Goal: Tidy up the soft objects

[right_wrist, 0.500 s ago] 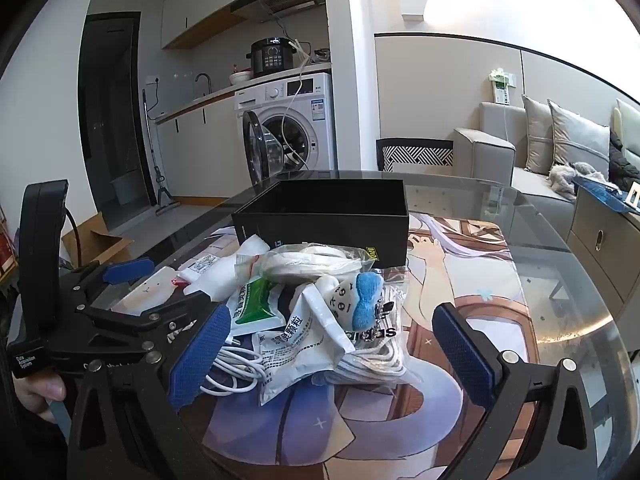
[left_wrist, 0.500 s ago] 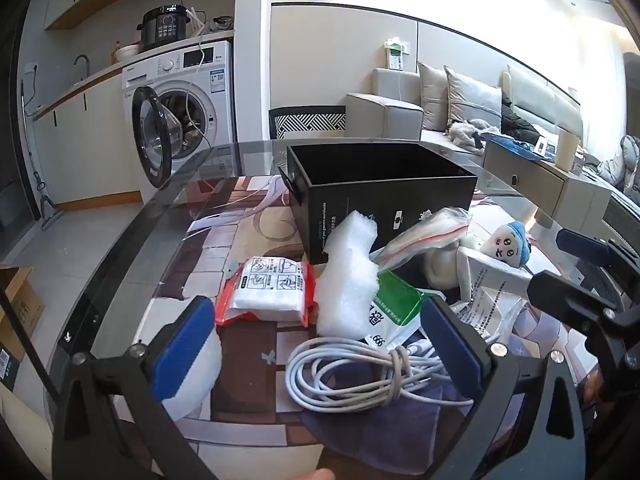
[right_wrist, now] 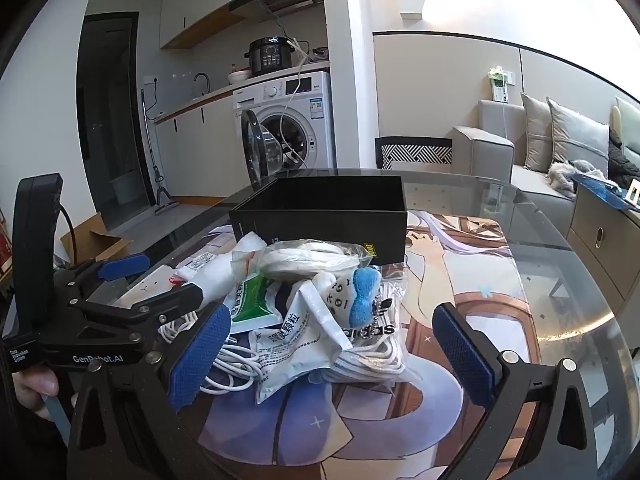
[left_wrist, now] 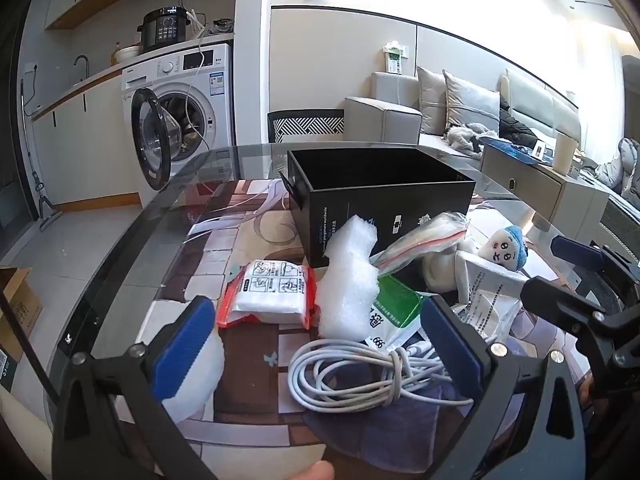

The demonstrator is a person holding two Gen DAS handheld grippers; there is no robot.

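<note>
Soft objects pile (right_wrist: 320, 304) before black box (right_wrist: 320, 208) | left gripper (left_wrist: 320, 344) spread, empty | right gripper (right_wrist: 332, 344) spread, empty

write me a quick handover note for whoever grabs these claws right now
Left claw: open, holding nothing, above the coiled white cable.
Right claw: open, holding nothing, facing the pile.
Black box: open-topped, behind the pile on the glass table; nothing seen inside.
Pile: plush doll, bubble wrap, wipes pack, green sachet.
Done: nothing visibly sorted.
Left: apparently every soft item, presumably into the box.
</note>
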